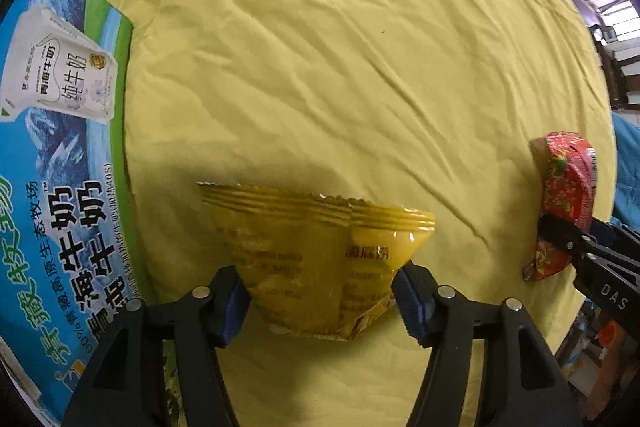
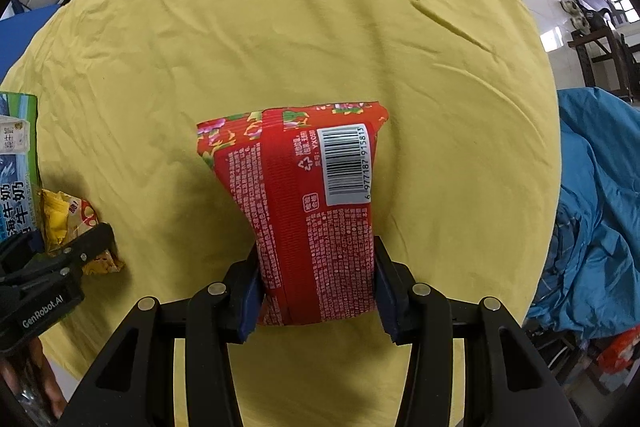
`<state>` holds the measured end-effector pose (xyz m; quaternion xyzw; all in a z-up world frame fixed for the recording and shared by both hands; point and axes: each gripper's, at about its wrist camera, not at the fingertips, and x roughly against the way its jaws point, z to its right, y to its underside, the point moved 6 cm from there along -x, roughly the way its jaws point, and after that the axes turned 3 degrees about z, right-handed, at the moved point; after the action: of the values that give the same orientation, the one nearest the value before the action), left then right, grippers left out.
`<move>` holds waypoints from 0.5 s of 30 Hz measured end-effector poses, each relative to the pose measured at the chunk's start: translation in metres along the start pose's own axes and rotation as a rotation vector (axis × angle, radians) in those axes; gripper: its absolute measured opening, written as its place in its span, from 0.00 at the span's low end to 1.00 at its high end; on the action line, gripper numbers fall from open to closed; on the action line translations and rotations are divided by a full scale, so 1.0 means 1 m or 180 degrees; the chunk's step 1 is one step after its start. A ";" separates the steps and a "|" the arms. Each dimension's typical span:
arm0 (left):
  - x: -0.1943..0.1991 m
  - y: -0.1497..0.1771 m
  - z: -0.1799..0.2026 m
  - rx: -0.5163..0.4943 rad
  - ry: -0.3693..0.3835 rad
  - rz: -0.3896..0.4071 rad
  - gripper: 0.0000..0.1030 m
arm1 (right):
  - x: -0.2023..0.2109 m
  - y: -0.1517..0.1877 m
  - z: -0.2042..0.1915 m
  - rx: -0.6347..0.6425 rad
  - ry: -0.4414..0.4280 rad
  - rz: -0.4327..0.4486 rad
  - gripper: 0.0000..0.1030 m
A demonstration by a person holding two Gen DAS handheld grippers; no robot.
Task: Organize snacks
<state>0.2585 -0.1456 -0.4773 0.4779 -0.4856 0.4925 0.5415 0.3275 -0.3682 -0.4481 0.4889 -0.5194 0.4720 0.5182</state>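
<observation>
Left gripper [image 1: 322,301] clamped on yellow snack bag [image 1: 316,255], bag squeezed between pads, held over yellow cloth [image 1: 340,67], just beside milk carton box [image 1: 60,163]. Right gripper [image 2: 316,301] pinching red snack bag [image 2: 312,211] at waist, barcode up, well apart from yellow bag. Blue bedding [image 2: 600,211] beyond cloth edge on right.

Left tongs [image 1: 322,301] clamped on load; right tongs [image 2: 318,297] likewise clamped
</observation>
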 end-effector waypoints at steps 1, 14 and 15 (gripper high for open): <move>0.001 0.000 0.001 -0.0012 0.0050 0.0018 0.54 | 0.004 0.004 -0.001 -0.0014 0.0013 0.0022 0.48; 0.082 0.015 0.010 -0.0249 -0.0052 0.0582 0.42 | 0.063 0.051 -0.012 -0.0269 -0.0095 0.0418 0.46; 0.089 0.018 0.011 -0.0279 -0.0061 0.0640 0.42 | 0.071 0.055 -0.014 -0.0286 -0.0110 0.0454 0.46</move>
<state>0.2442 -0.1491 -0.3867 0.4073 -0.5573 0.5181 0.5051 0.2747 -0.3516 -0.3760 0.4350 -0.5824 0.4755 0.4956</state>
